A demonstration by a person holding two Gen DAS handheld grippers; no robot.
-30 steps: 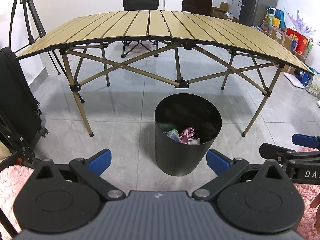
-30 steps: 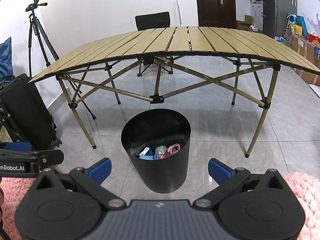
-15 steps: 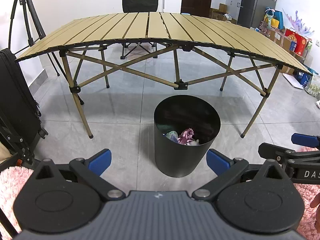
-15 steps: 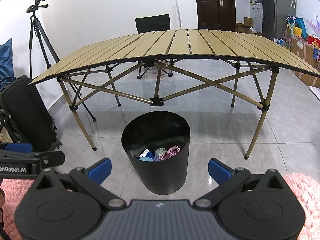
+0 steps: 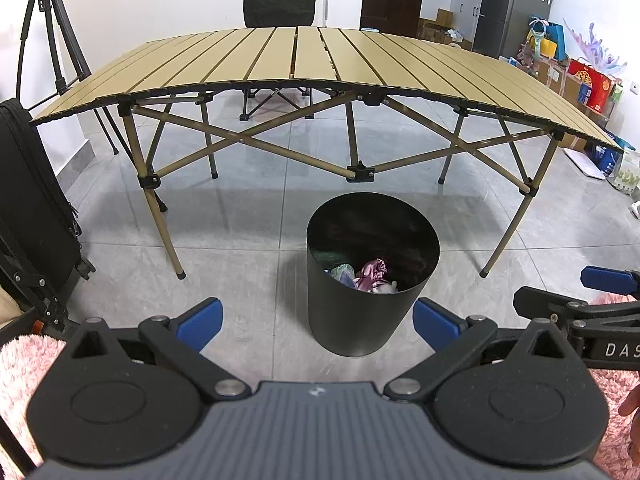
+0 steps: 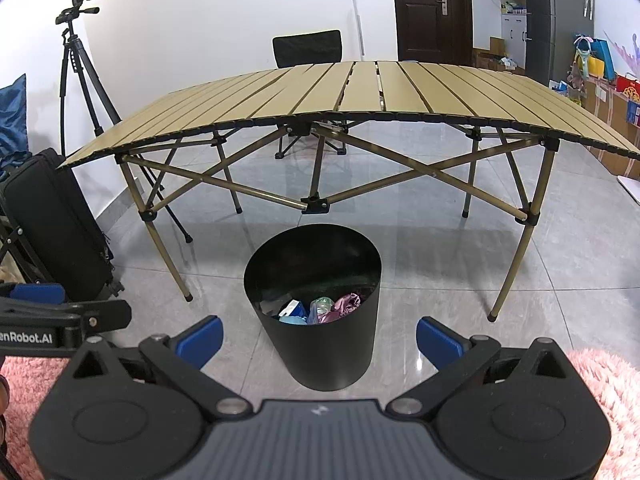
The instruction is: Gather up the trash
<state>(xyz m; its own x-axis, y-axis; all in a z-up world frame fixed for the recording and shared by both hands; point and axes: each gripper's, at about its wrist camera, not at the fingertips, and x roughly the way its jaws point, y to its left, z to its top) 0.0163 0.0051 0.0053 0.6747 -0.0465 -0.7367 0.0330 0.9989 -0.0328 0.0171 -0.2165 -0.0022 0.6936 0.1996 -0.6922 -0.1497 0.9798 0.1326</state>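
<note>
A round black metal bin [image 5: 372, 292] stands on the grey tiled floor [image 5: 248, 248], just in front of the slatted tan folding table [image 5: 312, 60], where anything lifted off the tabletop or floor can be dropped straight down into its open mouth. At its bottom lies the crumpled trash [image 6: 320, 310]: a purple wrapper, a pale green one and something blue and white, heaped against the near wall. From where I stand the tabletop behind the bin looks bare, and I see no loose litter on the tiles around it, so I judge the collecting to be at or close to its end.

The left gripper [image 5: 316, 320] hangs above the near side of the bin, its blue-padded fingers [image 5: 200, 318] spread wide with nothing between them. The right gripper [image 6: 318, 336] hangs just beside it to the right, fingers equally spread and empty. Both are held low and pointed at the bin's mouth, which suits a release or a check of what is inside.

A black case [image 6: 56, 224] and a camera tripod [image 6: 80, 68] stand left of the bin, well apart from it; a black chair [image 5: 280, 10] sits beyond the table.
</note>
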